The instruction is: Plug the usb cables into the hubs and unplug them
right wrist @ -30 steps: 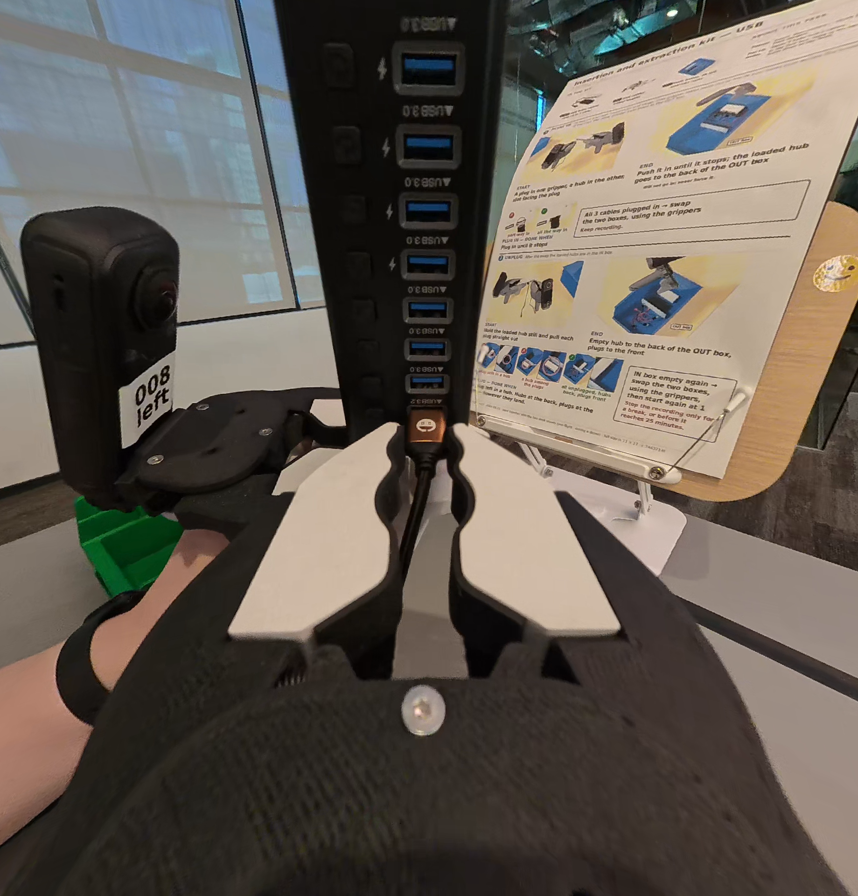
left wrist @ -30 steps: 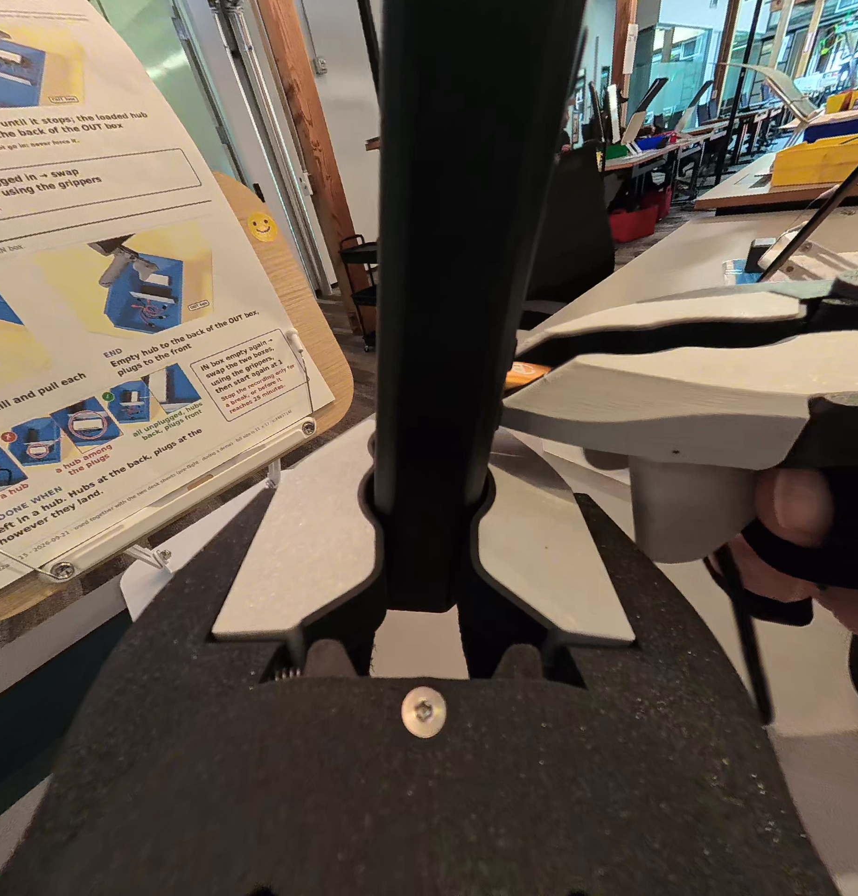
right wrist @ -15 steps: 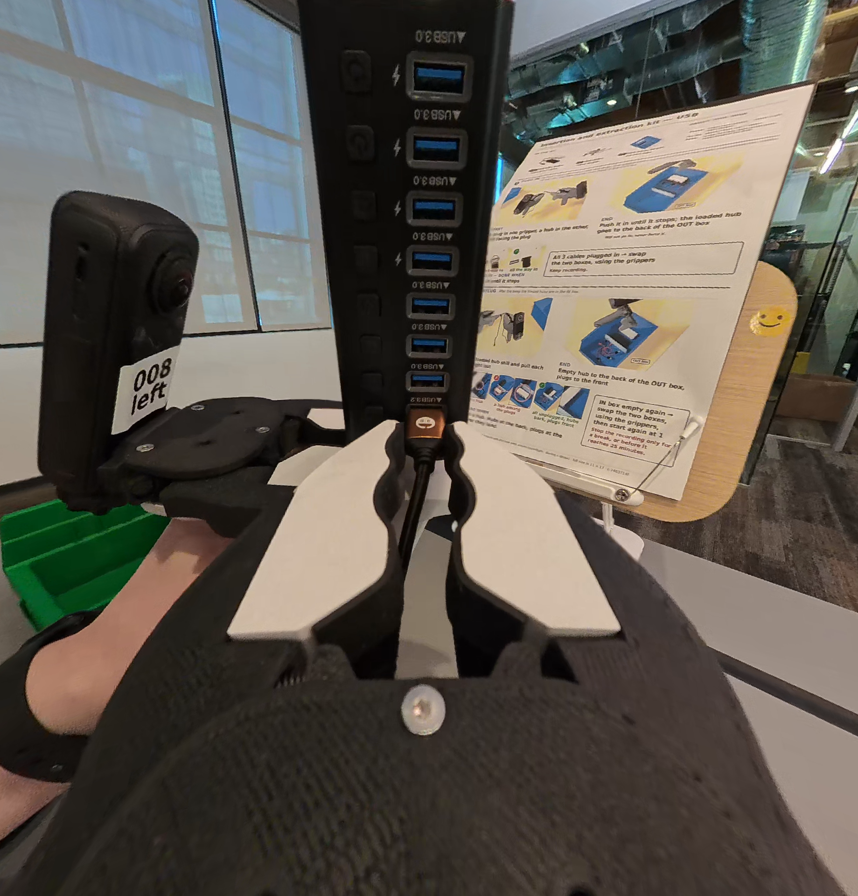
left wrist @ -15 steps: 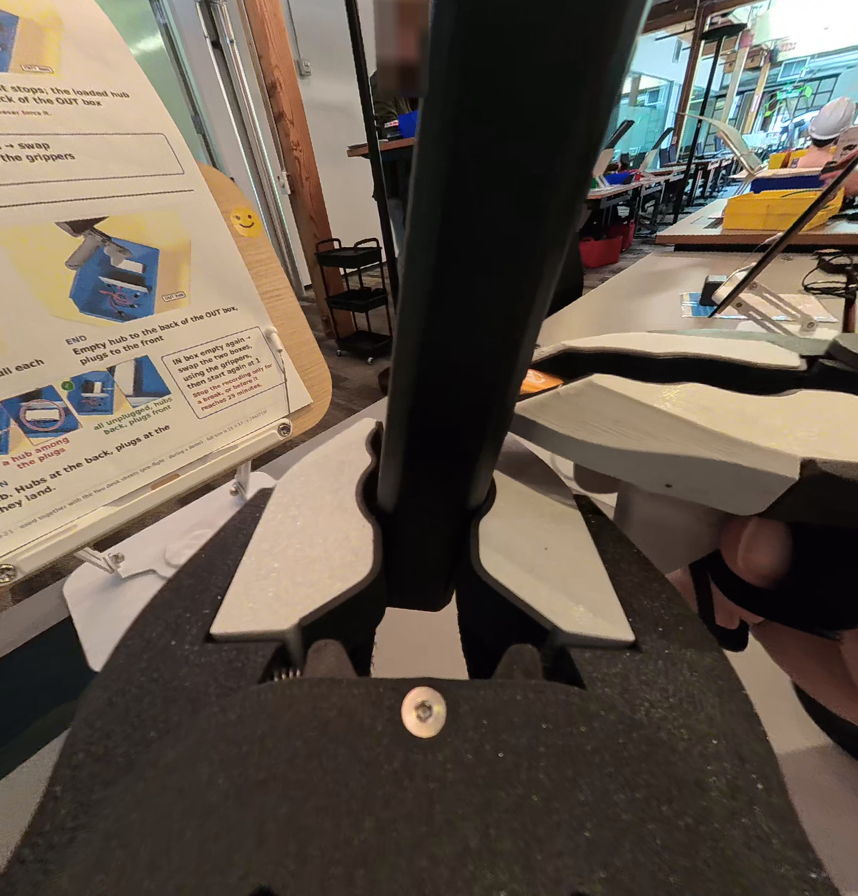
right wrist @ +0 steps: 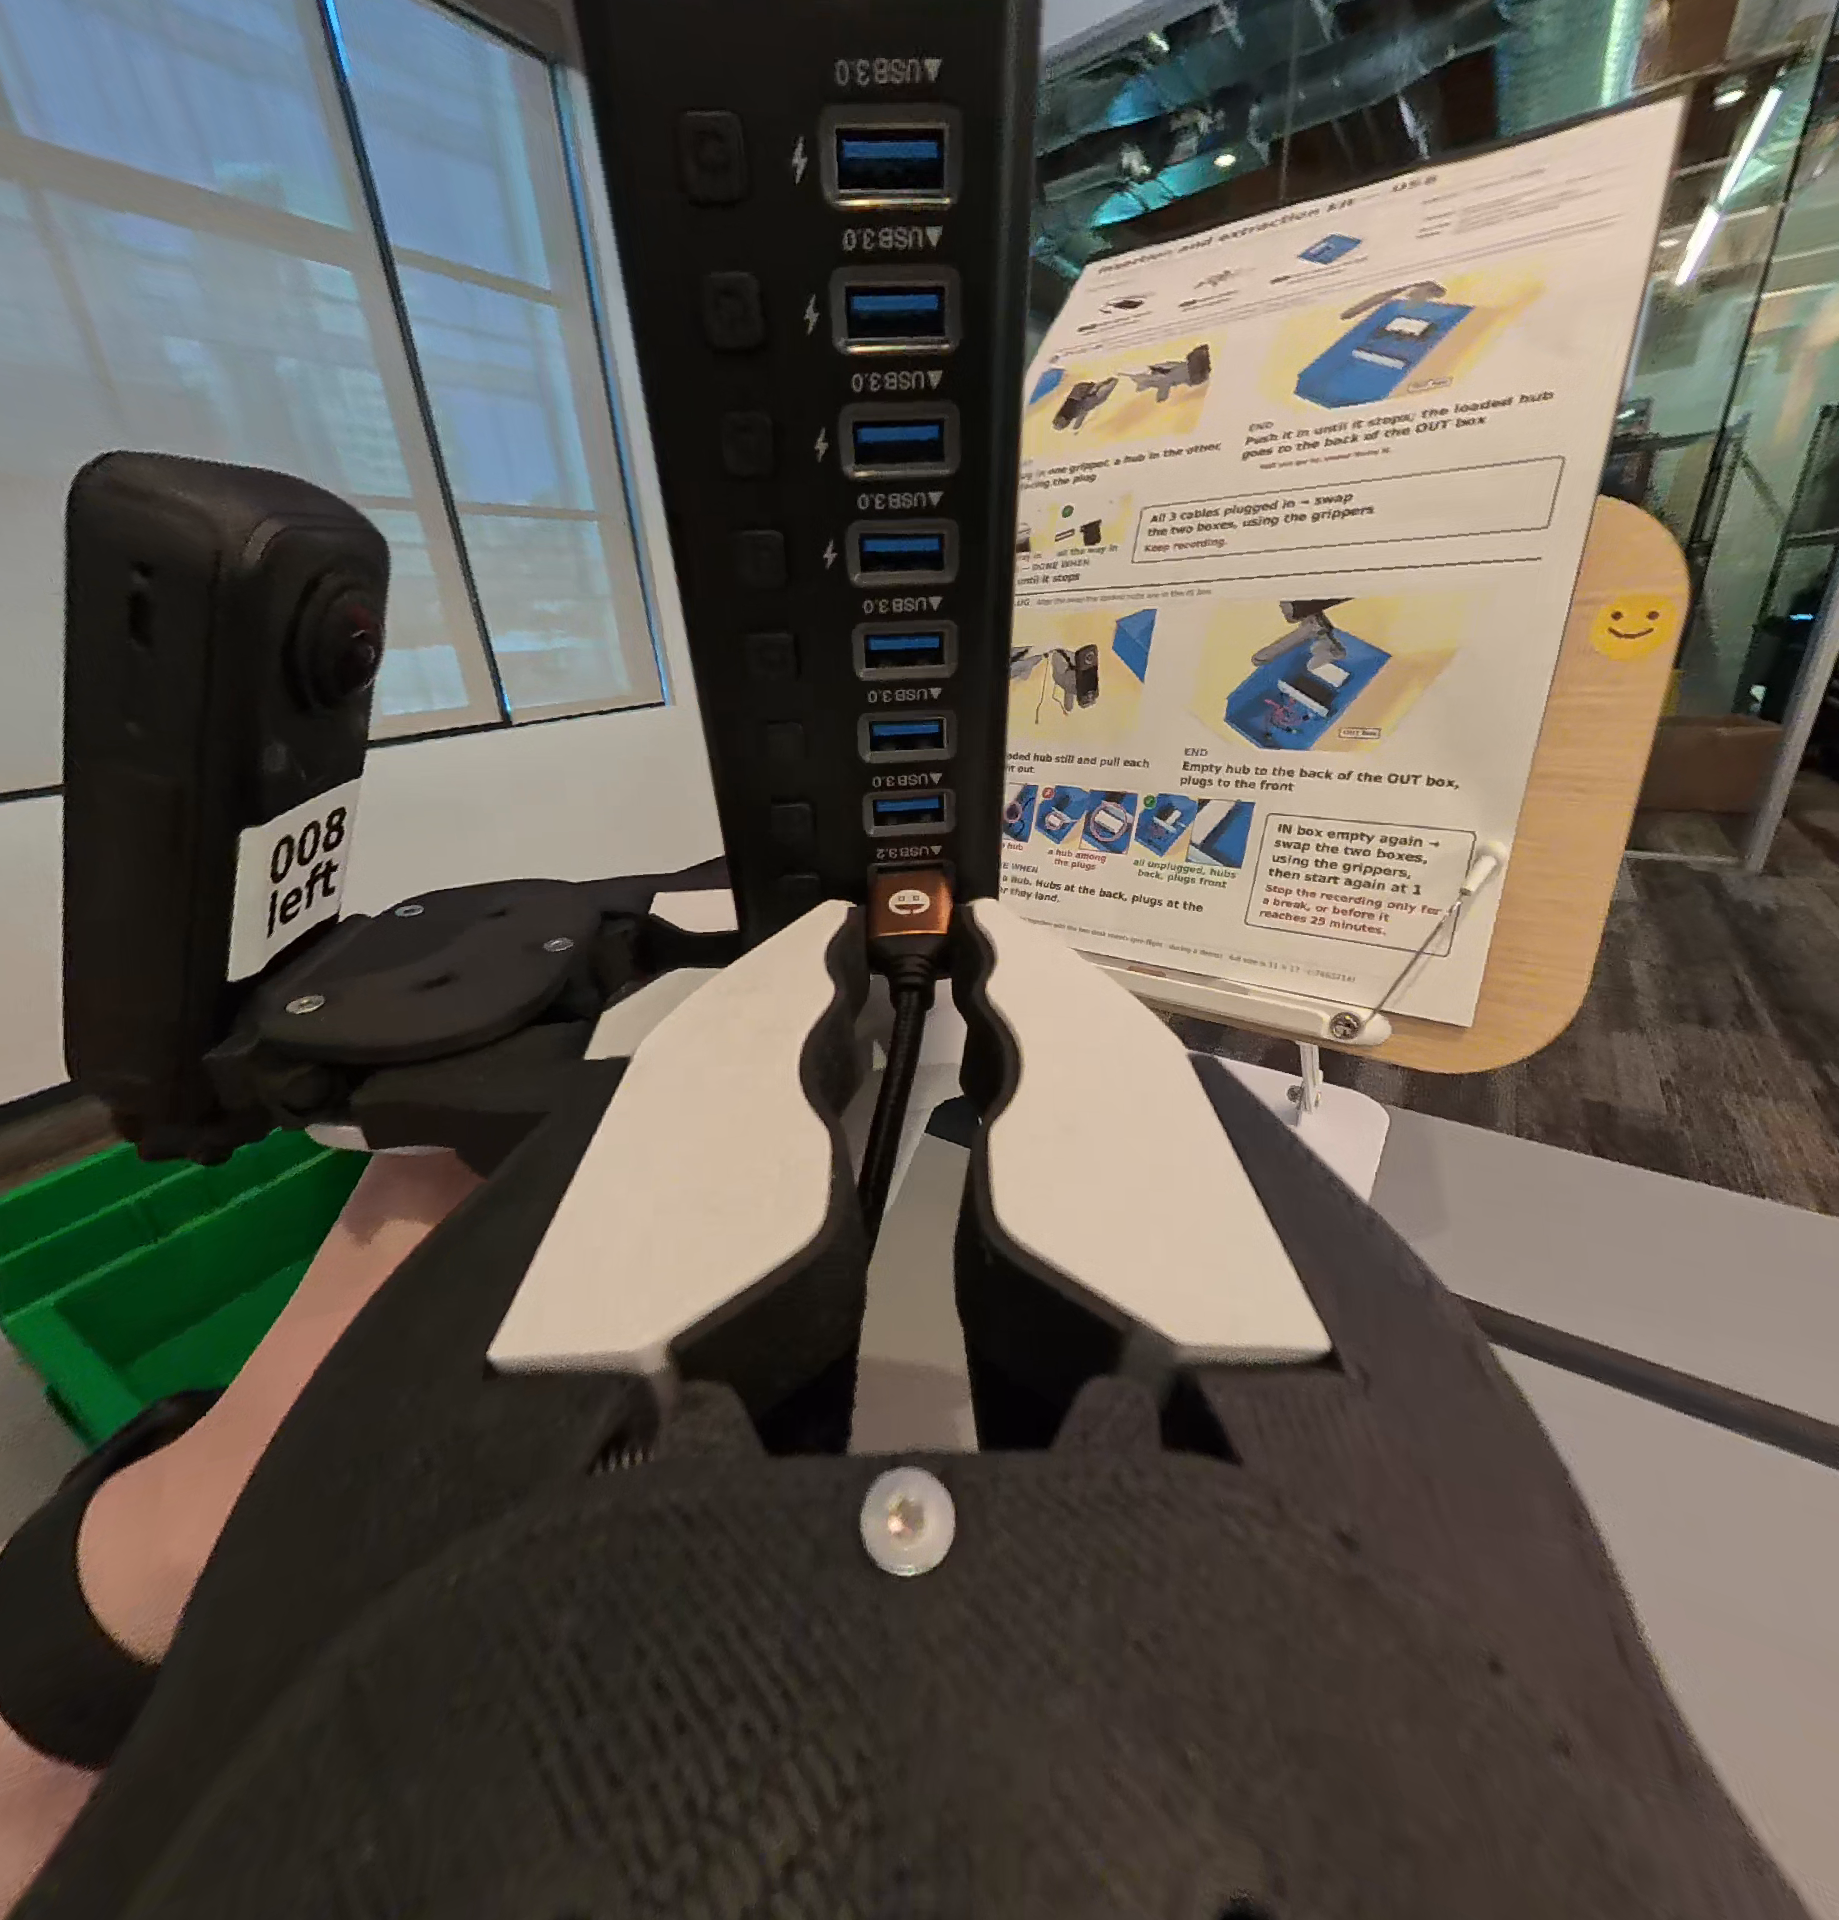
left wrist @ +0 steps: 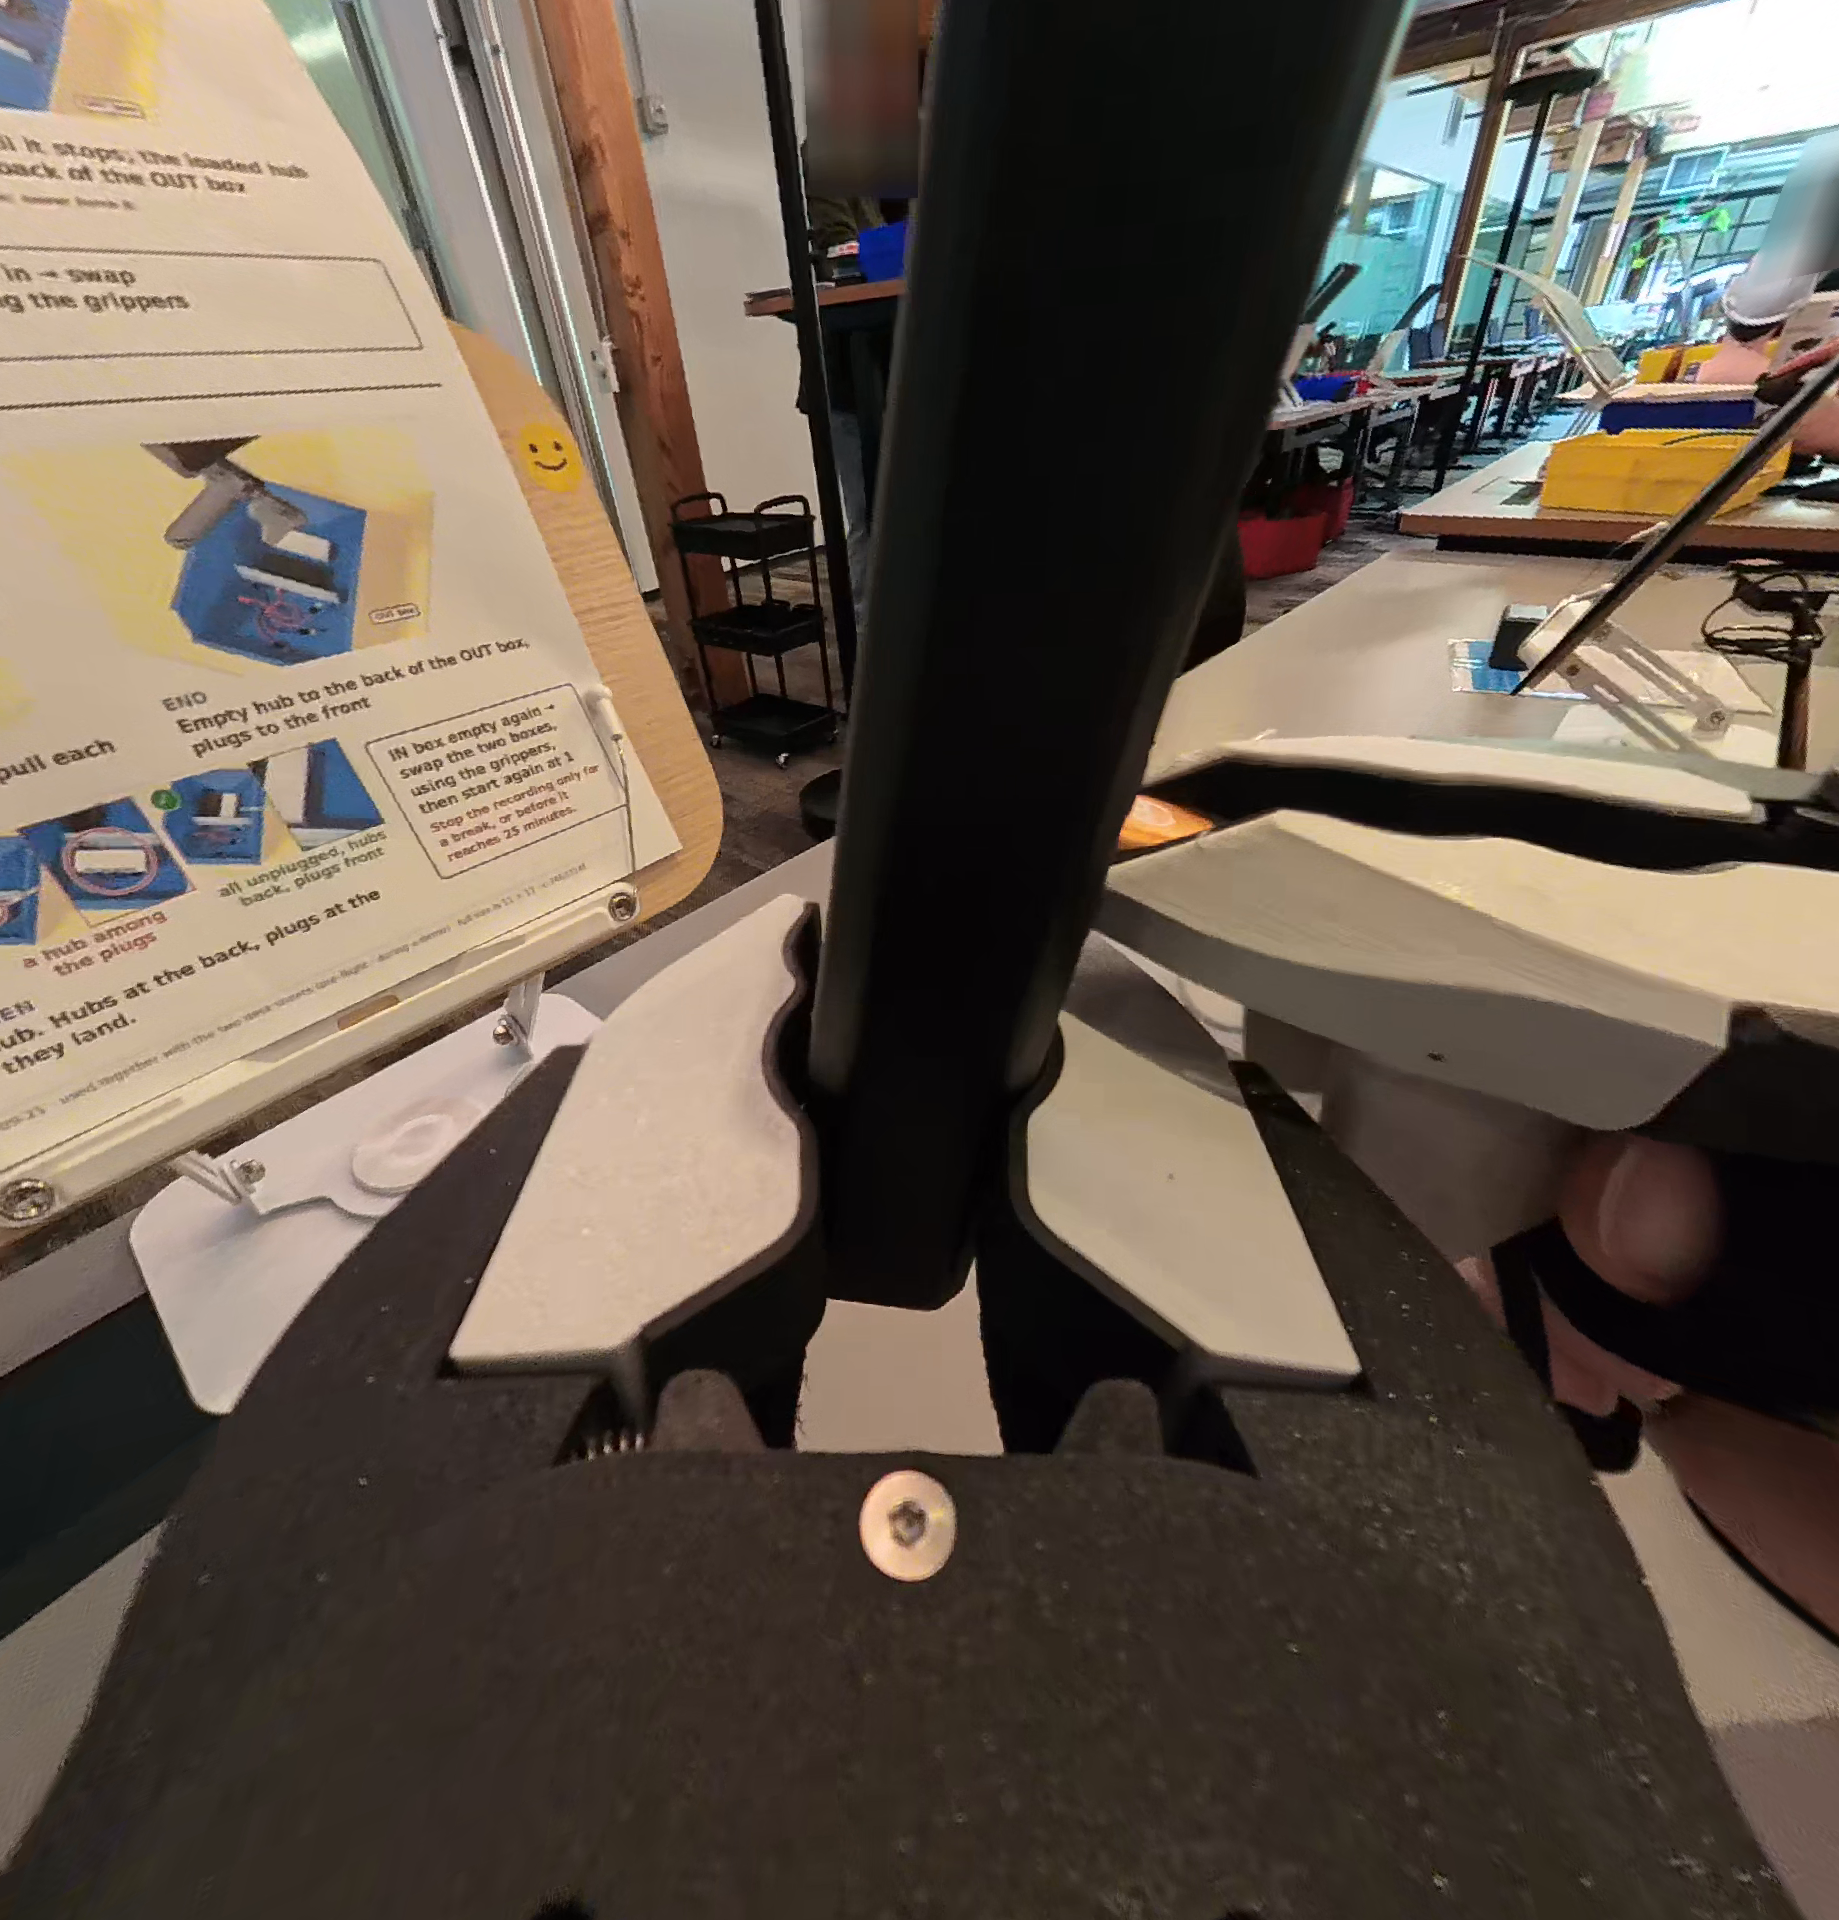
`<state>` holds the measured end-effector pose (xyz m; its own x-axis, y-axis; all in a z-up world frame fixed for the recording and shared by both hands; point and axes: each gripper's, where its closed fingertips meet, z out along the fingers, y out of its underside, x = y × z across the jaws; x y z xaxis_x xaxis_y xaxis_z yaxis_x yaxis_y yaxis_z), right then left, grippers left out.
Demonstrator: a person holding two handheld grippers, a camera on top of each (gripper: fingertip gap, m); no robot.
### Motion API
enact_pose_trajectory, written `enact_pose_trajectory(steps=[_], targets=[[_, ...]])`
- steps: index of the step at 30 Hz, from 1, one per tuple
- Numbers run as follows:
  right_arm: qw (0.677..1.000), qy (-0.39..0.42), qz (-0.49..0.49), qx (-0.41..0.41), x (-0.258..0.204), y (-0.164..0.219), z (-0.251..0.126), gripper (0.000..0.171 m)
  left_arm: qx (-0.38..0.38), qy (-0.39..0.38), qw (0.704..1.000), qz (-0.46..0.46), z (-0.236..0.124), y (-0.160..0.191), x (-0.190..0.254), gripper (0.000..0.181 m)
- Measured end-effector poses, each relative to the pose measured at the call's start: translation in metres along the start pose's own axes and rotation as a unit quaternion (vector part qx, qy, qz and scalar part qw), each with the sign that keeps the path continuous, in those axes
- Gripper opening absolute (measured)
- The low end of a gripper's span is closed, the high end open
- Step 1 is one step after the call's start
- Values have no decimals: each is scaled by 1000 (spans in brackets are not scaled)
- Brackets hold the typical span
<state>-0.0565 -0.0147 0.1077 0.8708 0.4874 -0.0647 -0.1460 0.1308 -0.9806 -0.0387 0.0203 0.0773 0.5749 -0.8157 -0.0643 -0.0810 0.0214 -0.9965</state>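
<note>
The left gripper (left wrist: 910, 1081) clamps the tall black multi-port USB hub (right wrist: 842, 436) upright; the right gripper (right wrist: 907, 935), pinching the orange-collared USB plug (right wrist: 907, 904), lies square to the hub's lowest port.

The left camera sits low on the left gripper (left wrist: 920, 997) and looks along its fingers, very close to the thin side of the black hub (left wrist: 1040, 520). The right camera sits on the right gripper (right wrist: 910, 925) and faces the hub's front, very close too. Both views share the hub and the paper sheet (right wrist: 1310, 582) on its stand.
</note>
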Motion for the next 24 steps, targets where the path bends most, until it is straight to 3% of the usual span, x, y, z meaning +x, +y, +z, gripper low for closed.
enact_pose_trajectory(steps=[9, 14, 20, 24], targets=[[998, 58, -6, -1, -3, 0, 2, 16, 2, 29, 999, -19, -2, 0, 0, 33], [999, 42, -21, -2, -10, -6, -1, 16, 6, 40, 999, -1, -7, -7, 2, 33], [996, 87, -19, 11, -13, -13, -4, 16, 18, 75, 996, -42, -10, -14, 11, 32], [998, 52, -18, 7, -22, -21, -3, 16, 33, 89, 994, -52, -17, -23, 11, 33]])
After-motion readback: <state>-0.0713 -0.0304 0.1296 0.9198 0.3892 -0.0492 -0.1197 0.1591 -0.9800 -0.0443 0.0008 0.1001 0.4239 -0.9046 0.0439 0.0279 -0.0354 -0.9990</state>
